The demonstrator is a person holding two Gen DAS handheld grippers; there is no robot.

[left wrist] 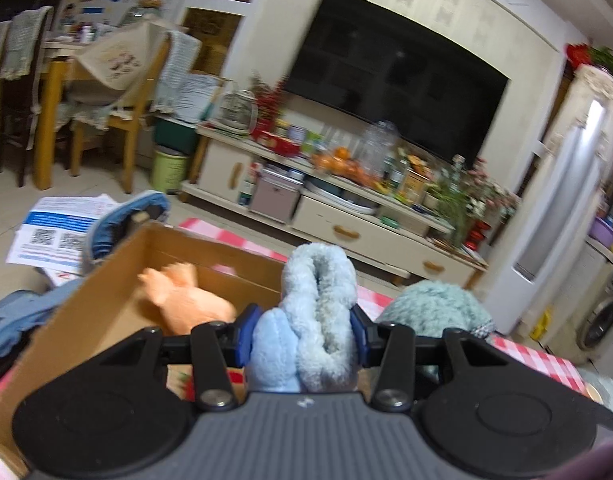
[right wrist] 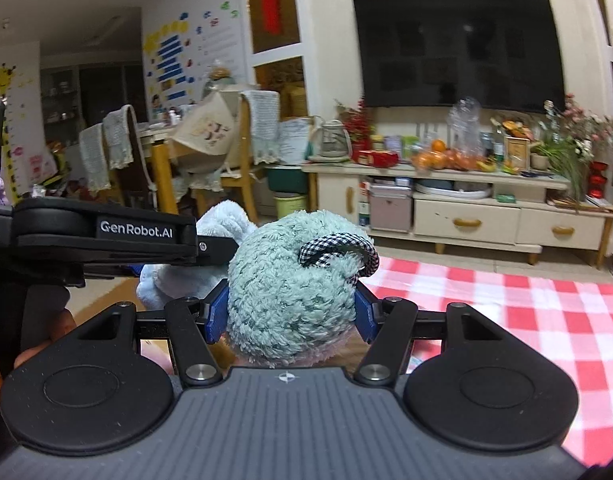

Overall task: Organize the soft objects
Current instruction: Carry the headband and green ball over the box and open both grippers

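Observation:
My left gripper [left wrist: 302, 334] is shut on a light blue plush toy [left wrist: 312, 312], held over the near right side of an open cardboard box [left wrist: 106, 280]. An orange-pink plush toy [left wrist: 186, 300] lies inside the box. My right gripper [right wrist: 292, 310] is shut on a fuzzy teal plush toy [right wrist: 286, 292] with a checkered loop [right wrist: 338, 250]. The teal toy also shows in the left wrist view [left wrist: 434, 308], just right of the blue one. The left gripper [right wrist: 106, 232] and the blue toy [right wrist: 222, 220] show at left in the right wrist view.
A red-and-white checkered cloth [right wrist: 526, 312] covers the table. Blue denim clothing [left wrist: 22, 316] and printed papers [left wrist: 54, 232] lie left of the box. A TV cabinet [right wrist: 466, 216] with fruit and bottles stands beyond, a dining table and chairs [left wrist: 86, 92] at far left.

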